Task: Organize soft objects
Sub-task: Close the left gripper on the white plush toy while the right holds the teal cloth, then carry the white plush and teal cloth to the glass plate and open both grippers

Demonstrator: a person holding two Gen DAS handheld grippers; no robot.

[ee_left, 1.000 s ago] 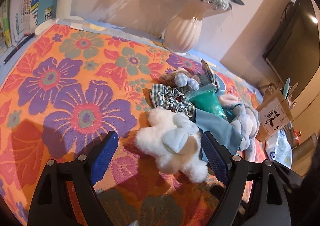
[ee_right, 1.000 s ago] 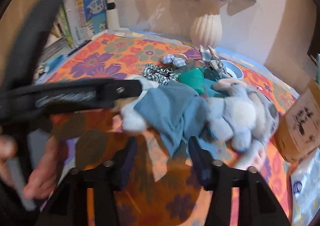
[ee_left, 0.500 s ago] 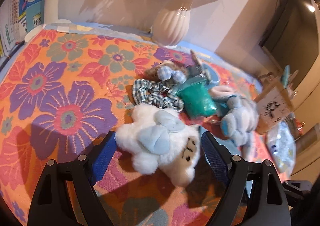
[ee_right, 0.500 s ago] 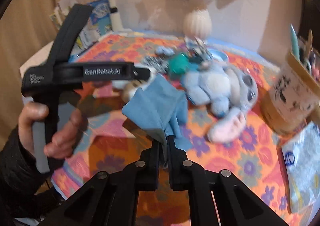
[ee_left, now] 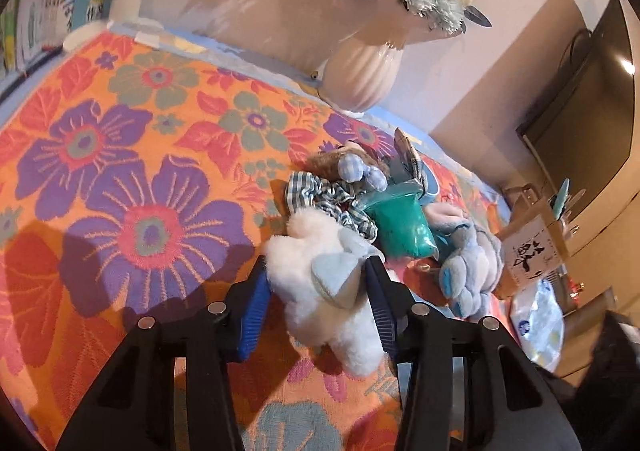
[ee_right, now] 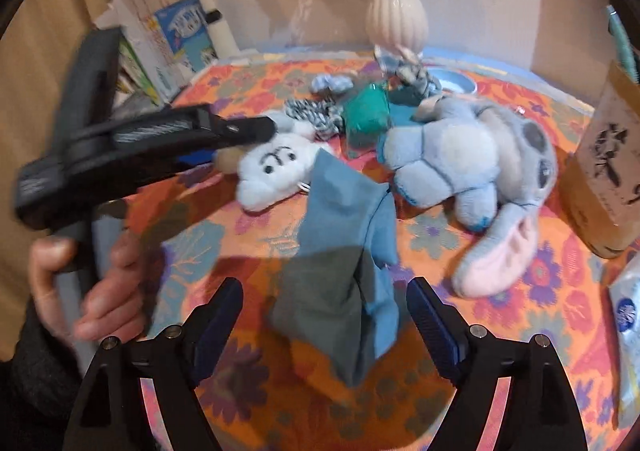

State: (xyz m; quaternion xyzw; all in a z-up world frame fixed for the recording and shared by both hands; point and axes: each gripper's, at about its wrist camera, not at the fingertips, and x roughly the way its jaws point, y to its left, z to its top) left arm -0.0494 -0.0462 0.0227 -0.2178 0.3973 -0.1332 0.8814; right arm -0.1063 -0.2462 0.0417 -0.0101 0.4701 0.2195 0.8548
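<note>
left tongs (ee_left: 316,283) seemingly pinch white plush (ee_left: 324,291); right tongs (ee_right: 324,315) open.

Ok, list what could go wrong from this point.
1. The left hand-held gripper closes on the white plush toy at its fluffy edge; the fur may slip free when lifted.
2. The blue cloth lies crumpled between the open right hand-held gripper fingers; it could snag a fingertip.

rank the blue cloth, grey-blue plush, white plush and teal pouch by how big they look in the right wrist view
1. grey-blue plush and blue cloth: about alike; the cloth is nearer the camera, so unsure.
2. white plush, partly hidden by the left gripper.
3. teal pouch.
</note>
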